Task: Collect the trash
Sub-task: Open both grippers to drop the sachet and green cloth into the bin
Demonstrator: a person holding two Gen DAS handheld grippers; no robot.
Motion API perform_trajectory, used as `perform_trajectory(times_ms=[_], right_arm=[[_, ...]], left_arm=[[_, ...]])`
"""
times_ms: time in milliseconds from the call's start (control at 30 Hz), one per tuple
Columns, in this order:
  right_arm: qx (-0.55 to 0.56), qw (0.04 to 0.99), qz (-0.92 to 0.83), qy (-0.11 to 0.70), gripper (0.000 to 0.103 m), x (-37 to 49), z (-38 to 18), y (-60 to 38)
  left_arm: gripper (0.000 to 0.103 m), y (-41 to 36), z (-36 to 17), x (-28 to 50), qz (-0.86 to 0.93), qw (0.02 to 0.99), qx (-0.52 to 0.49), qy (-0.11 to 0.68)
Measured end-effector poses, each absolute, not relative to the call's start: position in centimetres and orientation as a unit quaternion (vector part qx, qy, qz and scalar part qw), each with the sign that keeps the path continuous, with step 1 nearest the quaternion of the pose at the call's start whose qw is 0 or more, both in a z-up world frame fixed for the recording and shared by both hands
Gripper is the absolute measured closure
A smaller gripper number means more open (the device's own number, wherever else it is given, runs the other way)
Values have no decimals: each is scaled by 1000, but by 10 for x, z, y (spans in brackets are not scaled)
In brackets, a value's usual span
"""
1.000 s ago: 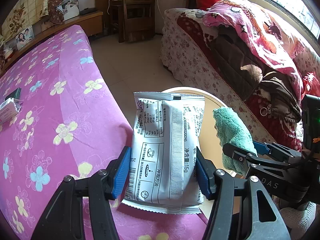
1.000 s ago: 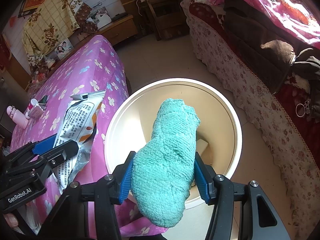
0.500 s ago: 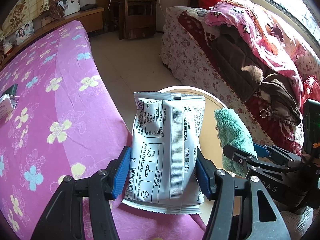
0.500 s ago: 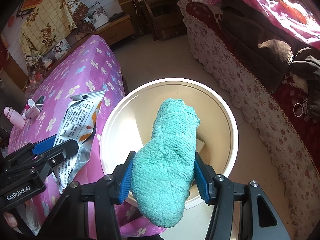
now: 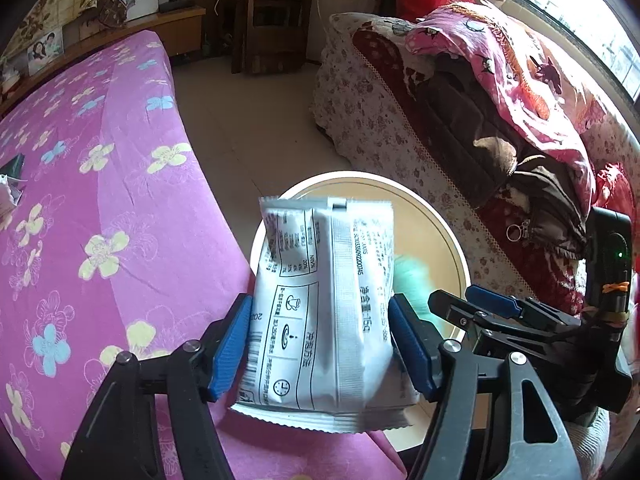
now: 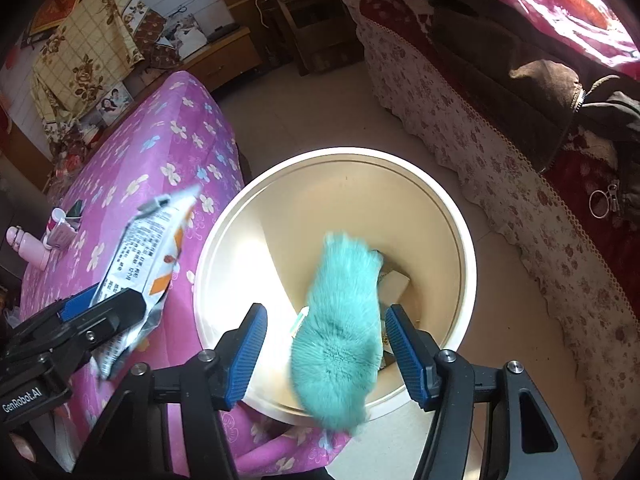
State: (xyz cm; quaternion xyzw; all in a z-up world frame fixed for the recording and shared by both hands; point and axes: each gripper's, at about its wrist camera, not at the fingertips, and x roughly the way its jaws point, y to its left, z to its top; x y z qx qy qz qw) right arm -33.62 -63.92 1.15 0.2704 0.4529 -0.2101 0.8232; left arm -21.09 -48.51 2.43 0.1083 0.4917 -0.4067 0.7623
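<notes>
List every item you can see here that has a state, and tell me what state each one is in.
Left gripper: jaws opening, pads off the packet between them.
Silver snack packet: blurred, slipping free above the bin.
Right gripper: jaws opening, clear gaps beside the cloth.
Teal fuzzy cloth: released, blurred, dropping into the bin.
Cream trash bin: open-topped, some trash at the bottom.

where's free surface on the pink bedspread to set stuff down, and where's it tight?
Free: the broad stretch of pink bedspread between the bin-side edge and the far wooden cabinet. Cluttered: the corner with the pink bottle and small tube. Tightest: over the cream bin, where the left gripper and right gripper are opening around wrapper and teal cloth.
</notes>
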Motion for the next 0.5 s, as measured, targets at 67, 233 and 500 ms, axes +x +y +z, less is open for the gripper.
perform_trajectory(times_ms=[67,233,500], right_arm=[[272,822,-211,453,38,-337,12,-640],[270,822,-211,454,38,-338,14,-638],[266,823,-212,455,38,-336,19,-632]], left_arm=[[33,-483,25,-210,-407,761,106,494],[32,-478,26,-208,-407,760,99,497],[32,-472,29,-204,-413,755,87,502]])
